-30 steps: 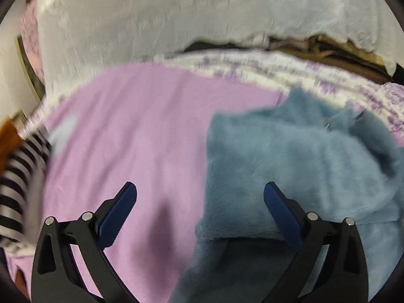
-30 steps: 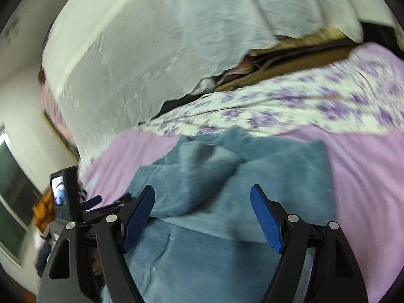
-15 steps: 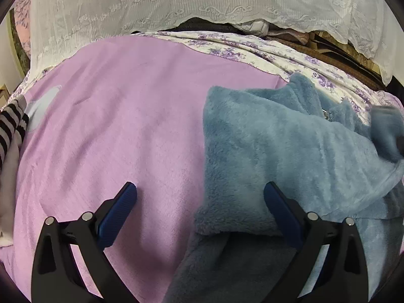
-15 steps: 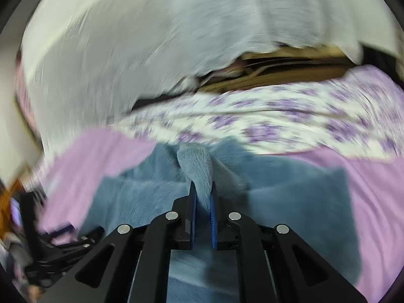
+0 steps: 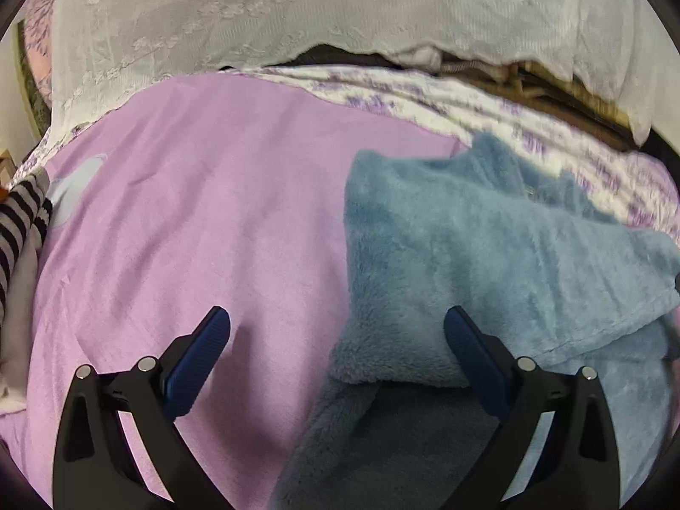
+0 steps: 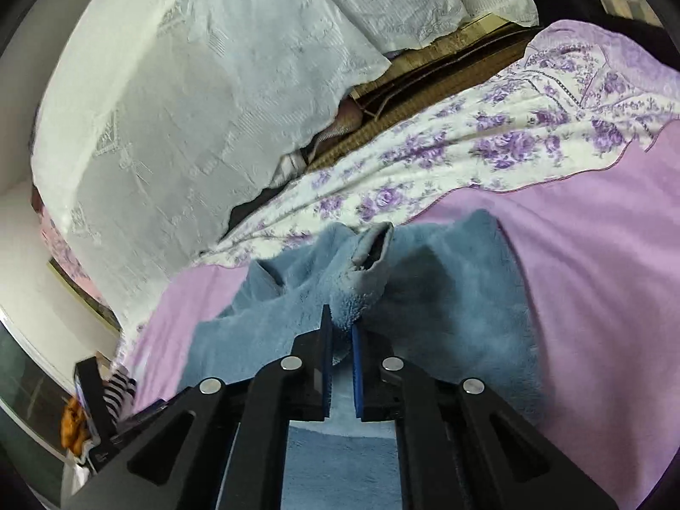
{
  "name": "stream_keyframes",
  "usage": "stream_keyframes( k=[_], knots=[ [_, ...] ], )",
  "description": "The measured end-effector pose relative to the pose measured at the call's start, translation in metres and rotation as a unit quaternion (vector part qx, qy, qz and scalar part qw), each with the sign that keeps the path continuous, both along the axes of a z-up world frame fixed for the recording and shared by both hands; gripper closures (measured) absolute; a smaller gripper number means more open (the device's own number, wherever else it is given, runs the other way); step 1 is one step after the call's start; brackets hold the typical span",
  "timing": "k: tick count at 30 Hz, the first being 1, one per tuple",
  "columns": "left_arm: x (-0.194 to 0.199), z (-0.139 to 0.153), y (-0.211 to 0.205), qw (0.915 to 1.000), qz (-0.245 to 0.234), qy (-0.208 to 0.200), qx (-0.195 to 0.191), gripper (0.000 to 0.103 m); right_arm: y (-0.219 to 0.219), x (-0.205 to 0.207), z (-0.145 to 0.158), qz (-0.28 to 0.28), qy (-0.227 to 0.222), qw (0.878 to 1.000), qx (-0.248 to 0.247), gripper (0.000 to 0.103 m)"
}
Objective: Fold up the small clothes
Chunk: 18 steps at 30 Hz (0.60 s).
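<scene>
Item: blue fleece garment (image 6: 446, 297), lying on the lilac blanket (image 6: 595, 255). Right gripper (image 6: 340, 331) is pinching a raised fold of it, sleeve running straight ahead. Left gripper (image 5: 335, 331) is standing wide, empty, garment's edge lying toward its right finger.

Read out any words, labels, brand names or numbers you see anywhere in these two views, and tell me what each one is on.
None: no readable text in either view.
Blue fleece garment: no tag or print shows.
Purple blanket: plain, with a pale patch, no lettering.
Flowered sheet: flower pattern only.
White lace cover: stitched pattern, no words.
Striped cloth: stripes only.
Small lit screen at the right view's lower left: too small and blurred to read.
</scene>
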<state>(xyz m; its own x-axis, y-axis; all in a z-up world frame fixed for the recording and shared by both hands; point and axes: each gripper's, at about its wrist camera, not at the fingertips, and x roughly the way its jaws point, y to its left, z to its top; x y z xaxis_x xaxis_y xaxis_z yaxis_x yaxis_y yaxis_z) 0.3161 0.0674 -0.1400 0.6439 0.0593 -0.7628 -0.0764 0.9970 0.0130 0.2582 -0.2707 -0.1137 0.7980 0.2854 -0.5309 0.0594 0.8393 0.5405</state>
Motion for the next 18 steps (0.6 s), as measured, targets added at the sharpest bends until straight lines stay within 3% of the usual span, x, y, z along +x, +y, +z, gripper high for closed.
stream_keyframes(
  k=[3,9,13,18],
  knots=[
    [0.007,-0.011,-0.007,0.9994,-0.010,0.031,0.014,0.004,-0.008,0.009,-0.026,-0.002,0.057,0.998,0.025,0.097],
    [-0.003,0.007,0.003,1.0000,0.002,0.000,0.001,0.004,-0.015,-0.019,0.005,-0.048,0.008,0.999,0.006,0.082],
    [-0.011,0.037,-0.007,0.9983,-0.016,-0.055,0.008,0.004,0.003,-0.008,0.025,0.001,-0.014,1.000,-0.020,0.082],
    [0.015,0.043,-0.037,0.9971,-0.053,-0.044,0.034,0.004,0.037,0.035,0.027,0.051,0.003,0.996,-0.070,0.078]
  ],
)
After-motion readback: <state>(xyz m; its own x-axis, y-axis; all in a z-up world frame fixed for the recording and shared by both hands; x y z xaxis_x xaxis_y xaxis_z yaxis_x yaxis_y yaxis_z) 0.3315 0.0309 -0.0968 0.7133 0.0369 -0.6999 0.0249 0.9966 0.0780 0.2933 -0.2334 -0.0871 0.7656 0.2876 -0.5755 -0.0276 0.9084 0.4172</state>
